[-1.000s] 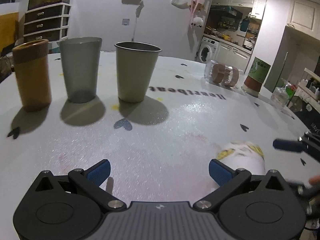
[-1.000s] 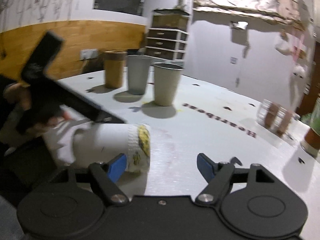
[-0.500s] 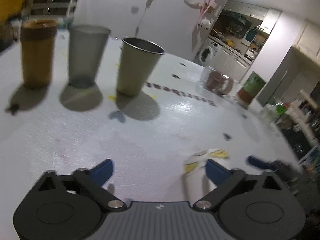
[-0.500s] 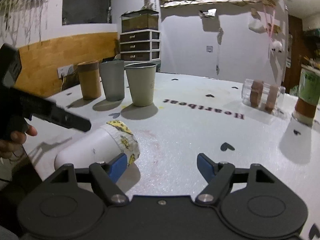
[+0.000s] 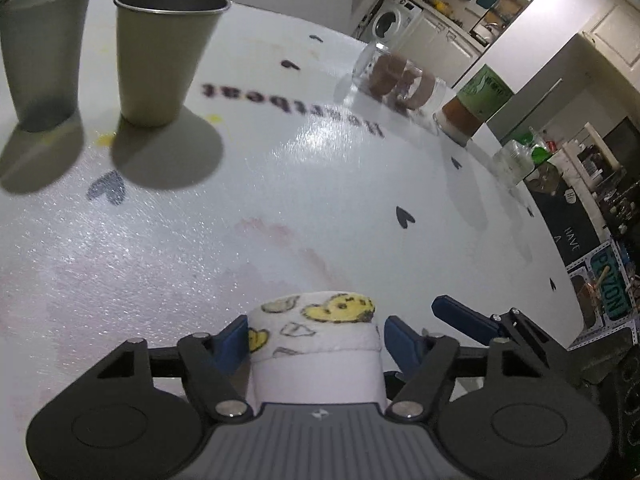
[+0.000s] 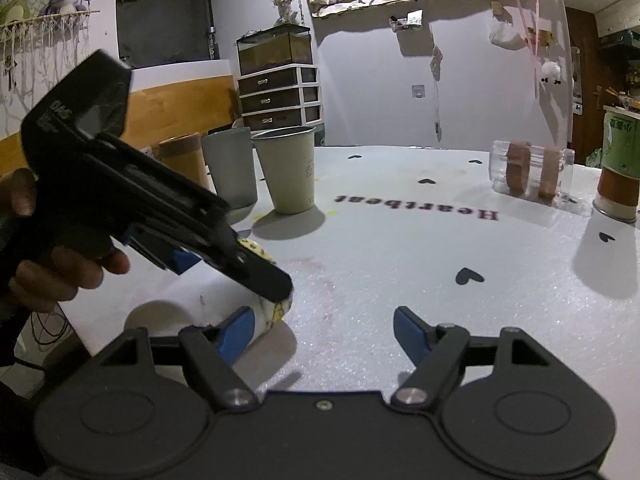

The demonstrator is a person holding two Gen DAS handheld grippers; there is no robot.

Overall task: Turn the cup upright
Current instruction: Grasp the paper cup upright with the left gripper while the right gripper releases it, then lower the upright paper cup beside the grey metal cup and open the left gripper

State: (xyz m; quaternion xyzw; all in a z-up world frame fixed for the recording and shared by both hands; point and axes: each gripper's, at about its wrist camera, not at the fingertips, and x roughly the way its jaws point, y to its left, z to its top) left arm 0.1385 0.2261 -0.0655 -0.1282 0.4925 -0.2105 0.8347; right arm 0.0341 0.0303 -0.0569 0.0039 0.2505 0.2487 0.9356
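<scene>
Cup lies sideways between my left gripper fingers, not clamped; right gripper spread, idle. Next: squeeze, rotate upright.

A: Dim room; sheen on surface; hard shadows fall toward camera from metal cup.
B: Fisheye bends edges; left tool motion-blurred in right view.

upright metal cup, grey tumbler
</scene>
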